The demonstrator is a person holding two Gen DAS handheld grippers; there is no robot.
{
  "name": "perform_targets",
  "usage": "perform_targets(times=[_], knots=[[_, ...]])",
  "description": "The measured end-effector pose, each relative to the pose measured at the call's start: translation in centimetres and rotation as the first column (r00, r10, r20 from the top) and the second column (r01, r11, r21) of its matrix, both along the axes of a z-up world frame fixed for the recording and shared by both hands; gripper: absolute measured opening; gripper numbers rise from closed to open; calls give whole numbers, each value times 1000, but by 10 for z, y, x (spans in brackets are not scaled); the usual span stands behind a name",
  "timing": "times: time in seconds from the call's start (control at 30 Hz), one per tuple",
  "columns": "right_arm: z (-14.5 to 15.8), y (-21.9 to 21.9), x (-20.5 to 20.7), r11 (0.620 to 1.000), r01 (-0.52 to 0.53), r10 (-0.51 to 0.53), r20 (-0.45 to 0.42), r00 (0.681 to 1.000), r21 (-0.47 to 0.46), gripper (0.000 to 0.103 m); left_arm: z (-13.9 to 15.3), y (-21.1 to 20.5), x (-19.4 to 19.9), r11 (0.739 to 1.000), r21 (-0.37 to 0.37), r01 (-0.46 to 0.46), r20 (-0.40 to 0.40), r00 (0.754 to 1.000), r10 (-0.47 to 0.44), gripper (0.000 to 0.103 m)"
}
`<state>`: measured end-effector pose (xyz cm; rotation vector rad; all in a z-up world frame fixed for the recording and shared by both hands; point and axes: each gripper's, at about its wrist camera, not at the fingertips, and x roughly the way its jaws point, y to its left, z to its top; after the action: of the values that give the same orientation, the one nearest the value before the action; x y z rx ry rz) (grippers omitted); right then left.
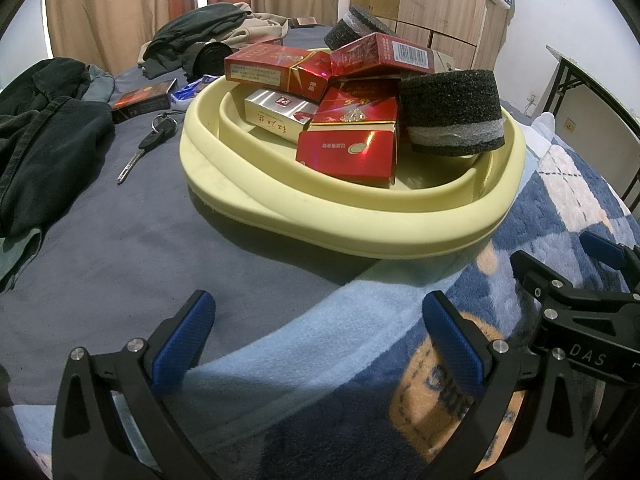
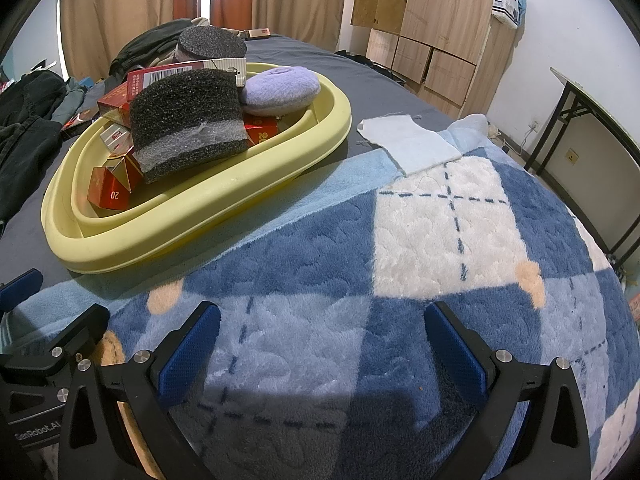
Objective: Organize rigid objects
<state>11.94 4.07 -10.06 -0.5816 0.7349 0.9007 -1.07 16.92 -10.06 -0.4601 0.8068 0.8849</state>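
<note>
A pale yellow basin (image 1: pixel 360 236) sits on the bed and also shows in the right wrist view (image 2: pixel 192 216). It holds several red cigarette boxes (image 1: pixel 352 152), a silver box (image 1: pixel 280 114), two dark foam blocks (image 1: pixel 452 114) and, in the right wrist view, a purple round pad (image 2: pixel 282 90). My left gripper (image 1: pixel 320 344) is open and empty, well short of the basin. My right gripper (image 2: pixel 322 350) is open and empty over the blue checked blanket (image 2: pixel 440 240). A key (image 1: pixel 146 144) and a dark box (image 1: pixel 140 100) lie on the grey sheet left of the basin.
Dark clothes (image 1: pixel 44 132) lie at the left, more clothes (image 1: pixel 200 28) at the back. A white cloth piece (image 2: pixel 412 140) lies on the blanket. A wooden wardrobe (image 2: pixel 432 20) and a folding table (image 2: pixel 592 120) stand at the right.
</note>
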Motion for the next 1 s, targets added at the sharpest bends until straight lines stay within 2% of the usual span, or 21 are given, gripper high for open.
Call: perform_targets(times=[1.0], knots=[[0,0,1,1000,0,0,-1,1000,0,103,0,0,0,1000,0,0,0,1000,0,103]])
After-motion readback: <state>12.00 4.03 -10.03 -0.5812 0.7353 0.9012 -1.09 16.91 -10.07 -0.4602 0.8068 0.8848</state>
